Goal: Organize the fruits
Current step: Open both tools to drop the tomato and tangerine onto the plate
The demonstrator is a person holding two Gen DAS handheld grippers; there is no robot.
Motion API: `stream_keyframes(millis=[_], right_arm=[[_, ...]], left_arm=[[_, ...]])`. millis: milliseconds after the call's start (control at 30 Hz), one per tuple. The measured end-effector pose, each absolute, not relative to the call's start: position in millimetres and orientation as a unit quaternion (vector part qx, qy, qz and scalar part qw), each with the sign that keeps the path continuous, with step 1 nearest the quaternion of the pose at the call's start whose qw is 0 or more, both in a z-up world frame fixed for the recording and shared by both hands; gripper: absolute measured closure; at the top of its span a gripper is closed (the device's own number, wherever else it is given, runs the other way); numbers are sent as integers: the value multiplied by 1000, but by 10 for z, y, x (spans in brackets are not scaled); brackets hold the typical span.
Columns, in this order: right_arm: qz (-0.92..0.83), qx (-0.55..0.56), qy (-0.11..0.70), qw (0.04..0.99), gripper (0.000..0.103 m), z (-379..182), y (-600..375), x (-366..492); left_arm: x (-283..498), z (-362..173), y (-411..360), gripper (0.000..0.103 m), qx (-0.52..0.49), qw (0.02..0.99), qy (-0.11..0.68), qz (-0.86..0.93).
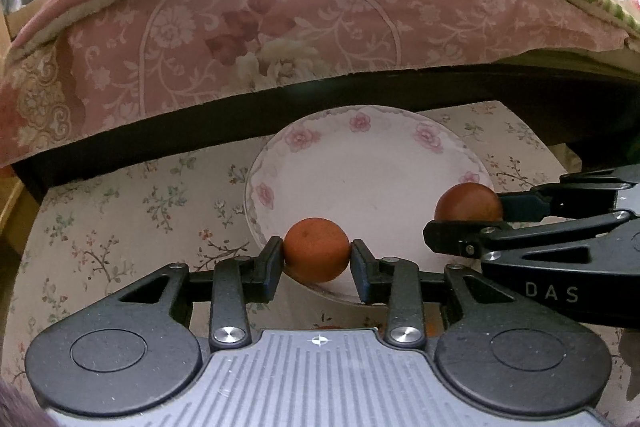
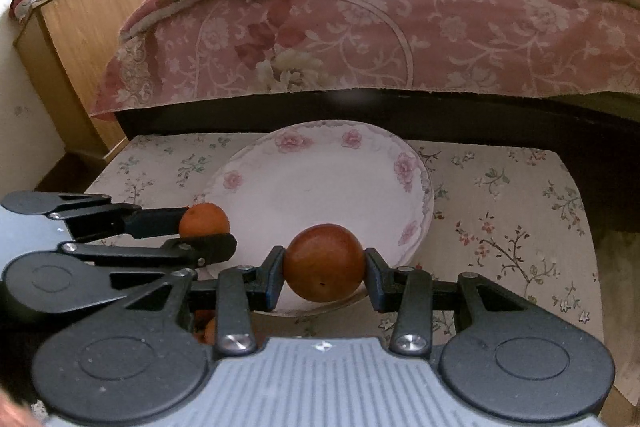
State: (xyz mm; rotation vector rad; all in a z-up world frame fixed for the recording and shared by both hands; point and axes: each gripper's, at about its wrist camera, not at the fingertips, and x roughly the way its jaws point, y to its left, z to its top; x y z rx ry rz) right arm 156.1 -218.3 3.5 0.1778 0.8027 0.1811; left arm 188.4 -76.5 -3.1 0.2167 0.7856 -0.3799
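Note:
In the left wrist view my left gripper is shut on a small orange, held just over the near rim of a white plate with pink flowers. My right gripper reaches in from the right, shut on a darker reddish-orange fruit above the plate's right rim. The right wrist view shows that same round fruit clamped in the right gripper over the plate's near edge. To its left, the left gripper holds the orange. The plate's middle is bare.
The plate stands on a small table under a floral cloth. Behind it is a dark gap below a bed draped in a pink floral blanket. A wooden cabinet stands at the back left. Something orange peeks out beneath the right gripper's body.

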Motion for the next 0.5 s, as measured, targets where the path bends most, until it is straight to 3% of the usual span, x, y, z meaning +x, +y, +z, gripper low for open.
stream_keyframes(millis=[500], right_arm=[[83, 70, 373, 921, 57, 98, -2166, 1542]], left_arm=[[1847, 27, -693, 44, 103, 904, 375, -175]])
